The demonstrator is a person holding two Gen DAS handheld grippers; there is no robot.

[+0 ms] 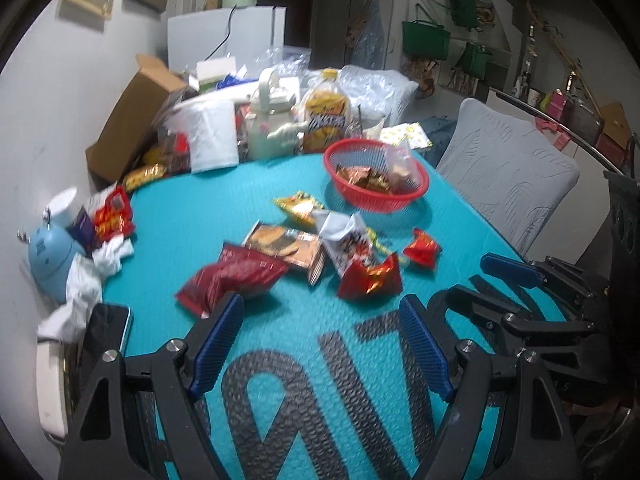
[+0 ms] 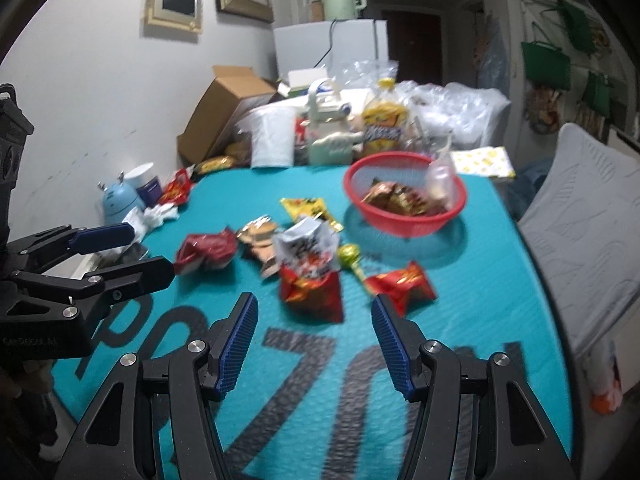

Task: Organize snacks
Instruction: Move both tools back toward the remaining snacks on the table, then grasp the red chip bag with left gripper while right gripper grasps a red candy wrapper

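Note:
Several snack packets lie loose on the teal mat (image 1: 320, 360): a dark red bag (image 1: 228, 280), a brown biscuit pack (image 1: 288, 246), a white and red packet (image 1: 348, 240), a crumpled red packet (image 1: 370, 280), a small red packet (image 1: 422, 248) and a yellow packet (image 1: 298, 206). A red basket (image 1: 376, 176) behind them holds several snacks. My left gripper (image 1: 322, 308) hangs open over the mat, just short of the dark red bag. My right gripper (image 2: 314, 308) is open too, with the crumpled red packet (image 2: 312, 288) just beyond its tips. A green lollipop (image 2: 348, 254) lies by it.
Clutter crowds the table's far end: a cardboard box (image 1: 132, 120), a white kettle (image 1: 268, 120), a yellow jar (image 1: 324, 112) and plastic bags. A blue clock (image 1: 50, 256), a phone (image 1: 102, 332) and tissues sit at the left edge. A grey chair (image 1: 508, 168) stands at the right.

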